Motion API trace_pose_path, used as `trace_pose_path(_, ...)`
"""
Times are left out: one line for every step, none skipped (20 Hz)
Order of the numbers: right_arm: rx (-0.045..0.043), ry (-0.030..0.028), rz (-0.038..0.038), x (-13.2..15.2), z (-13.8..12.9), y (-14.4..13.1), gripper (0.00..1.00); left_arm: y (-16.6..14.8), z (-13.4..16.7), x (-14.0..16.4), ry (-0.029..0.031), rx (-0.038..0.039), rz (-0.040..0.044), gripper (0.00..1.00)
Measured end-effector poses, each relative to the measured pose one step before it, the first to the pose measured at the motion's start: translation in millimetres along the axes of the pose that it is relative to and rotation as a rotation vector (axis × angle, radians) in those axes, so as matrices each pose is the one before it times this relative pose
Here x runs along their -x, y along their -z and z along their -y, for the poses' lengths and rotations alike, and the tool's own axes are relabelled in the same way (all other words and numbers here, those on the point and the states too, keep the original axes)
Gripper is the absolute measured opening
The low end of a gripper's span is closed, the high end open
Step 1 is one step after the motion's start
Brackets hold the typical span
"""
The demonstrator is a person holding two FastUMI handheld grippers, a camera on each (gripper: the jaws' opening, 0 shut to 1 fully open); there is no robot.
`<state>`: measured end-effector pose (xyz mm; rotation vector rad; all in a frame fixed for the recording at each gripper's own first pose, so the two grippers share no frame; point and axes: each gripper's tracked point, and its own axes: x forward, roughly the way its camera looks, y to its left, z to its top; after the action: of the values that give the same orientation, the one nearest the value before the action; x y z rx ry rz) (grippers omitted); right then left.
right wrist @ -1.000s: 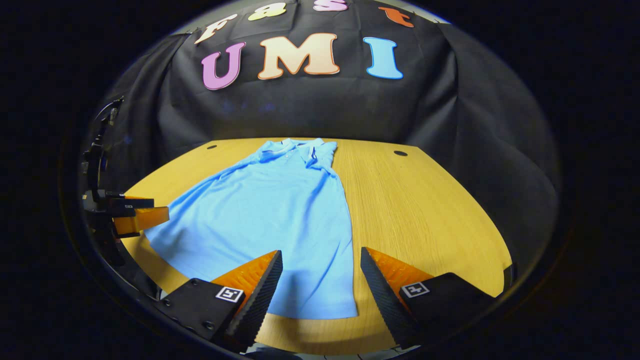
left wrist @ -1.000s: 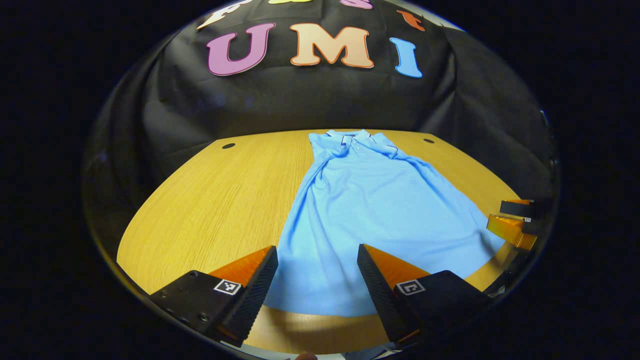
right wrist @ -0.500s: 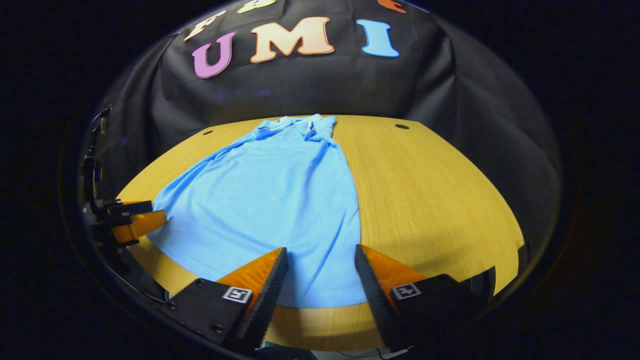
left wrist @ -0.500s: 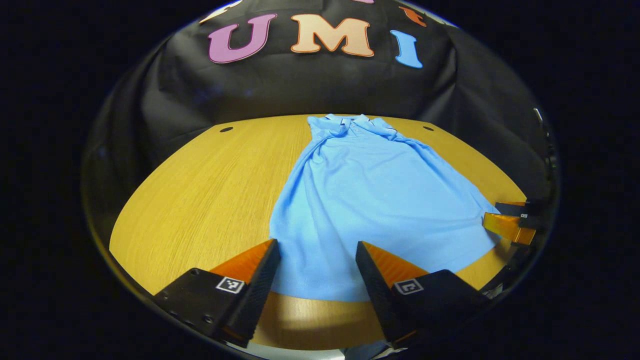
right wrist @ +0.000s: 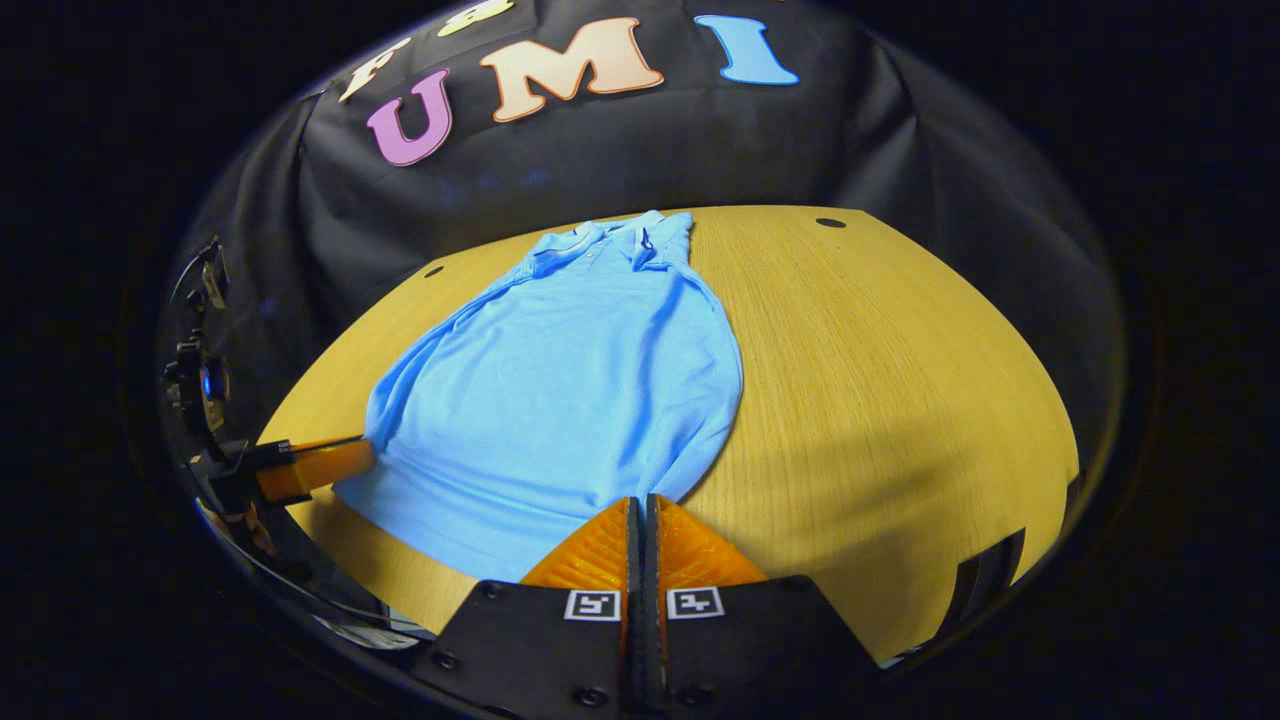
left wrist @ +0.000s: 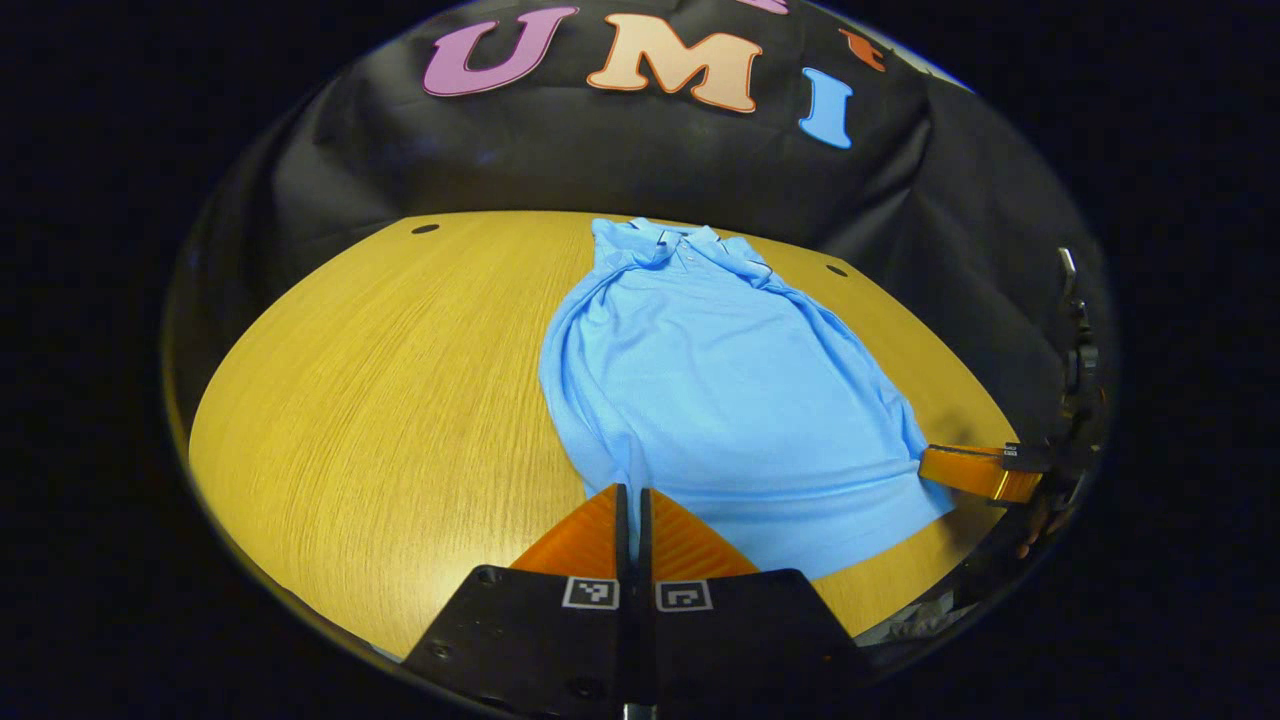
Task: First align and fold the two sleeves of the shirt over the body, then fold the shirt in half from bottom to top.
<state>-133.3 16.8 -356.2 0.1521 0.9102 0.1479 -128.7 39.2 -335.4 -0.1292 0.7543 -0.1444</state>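
Along the tabletop's [left wrist: 380, 400] near edge, I've both grippers [left wrist: 627, 490] [right wrist: 640, 500] pinched closed on the shirt's [left wrist: 720, 390] hem corners; soft, light, floppy cloth.

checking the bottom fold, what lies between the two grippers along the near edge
The blue polo shirt's hem spans from right gripper to left gripper, seen in the right gripper view.

Wooden table [left wrist: 400, 380], 2 dark holes [left wrist: 425, 229]
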Motion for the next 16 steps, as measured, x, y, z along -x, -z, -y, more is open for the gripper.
trace_pose_path(-0.00697,-0.00763,0.02162,2.28,-2.81,-12.96,0.03,-10.83,2.88,-0.29,0.00964,0.00663,0.00872,0.00)
trace_pose_path(-0.00308,-0.00795,0.04121,1.86,-2.55,-16.60,0.03,-14.43,0.63,0.93,0.00323,0.00478,0.01991,0.00)
trace_pose_path(0.00093,-0.01040,0.02464,-0.59,-3.89,-13.11,0.03,-13.21,0.45,0.33,0.00292,0.00267,0.01825,0.00)
trace_pose_path(0.00031,-0.00288,0.01883,-1.38,-1.59,-14.83,0.03,-12.78,0.09,0.25,0.00483,0.00402,0.00867,0.00)
trace_pose_path(-0.00519,-0.00487,0.01729,-3.46,-2.62,-13.43,0.02,-13.99,-0.33,-1.95,0.00474,0.00496,0.02049,0.00)
trace_pose_path(-0.00514,-0.00237,0.01875,-3.81,-1.31,-13.95,0.02,-13.31,-0.26,-2.40,0.00507,0.00714,0.00901,0.00)
trace_pose_path(-0.00365,0.00182,0.01771,-5.52,-1.21,-13.85,0.03,-12.95,-0.79,-4.82,0.00892,0.00728,0.01287,0.00)
trace_pose_path(-0.00469,0.00217,0.01273,-5.03,-0.56,-10.65,0.02,-9.02,-2.60,-5.50,-0.00024,0.00325,0.00653,0.00)
trace_pose_path(-0.00898,-0.00037,0.01568,-6.59,-1.55,-11.63,0.02,-10.56,-1.37,-3.65,0.00485,0.00112,0.00136,0.00)
trace_pose_path(-0.00334,-0.00023,0.01101,-5.92,-2.66,-9.23,0.02,-9.05,-2.00,-5.06,0.00215,-0.00084,0.00972,0.00)
trace_pose_path(-0.00192,-0.00021,0.01134,-6.44,-1.31,-9.97,0.02,-10.61,-1.70,-5.54,0.00429,0.00074,0.00833,0.00)
trace_pose_path(-0.00056,0.00016,0.01197,-7.67,-1.88,-9.62,0.02,-8.72,-1.05,-6.12,0.00479,-0.00068,0.00397,0.00)
trace_pose_path(-0.00090,-0.00334,0.01072,-7.69,-1.80,-10.53,0.02,-10.65,-1.94,-9.20,0.00298,-0.00267,0.01019,0.00)
trace_pose_path(-0.00114,-0.00017,0.01533,-7.41,-1.89,-10.20,0.02,-7.76,-1.82,-7.31,0.00165,-0.00399,-0.00017,0.00)
trace_pose_path(-0.00098,0.00172,0.01303,-9.39,-1.03,-11.08,0.02,-9.01,-1.89,-8.87,0.00329,-0.00480,0.00291,0.00)
trace_pose_path(-0.00433,0.00084,0.01562,-9.44,-1.16,-10.14,0.02,-8.48,-1.73,-8.58,-0.00081,-0.00476,0.00563,0.00)
